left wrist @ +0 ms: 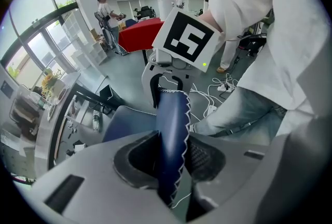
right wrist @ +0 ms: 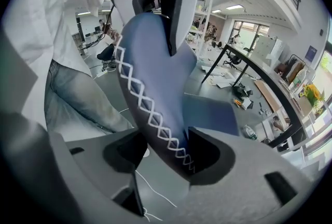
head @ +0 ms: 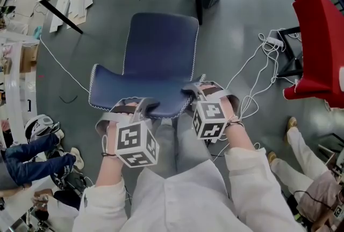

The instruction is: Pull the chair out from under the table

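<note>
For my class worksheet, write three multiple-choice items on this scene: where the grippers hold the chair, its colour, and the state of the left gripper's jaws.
1. Where do the left gripper and right gripper hold the chair? A its backrest's top edge; B a leg; C the seat's front.
2. What colour is that chair? A red; B green; C blue.
3. How do the left gripper's jaws stand? A wide open, empty; B shut on the chair's edge; C out of view.
Key: 1 A, both sit on the stitched near edge; 2 C, seat and back are blue; 3 B, the left gripper view shows the edge pinched between them.
</note>
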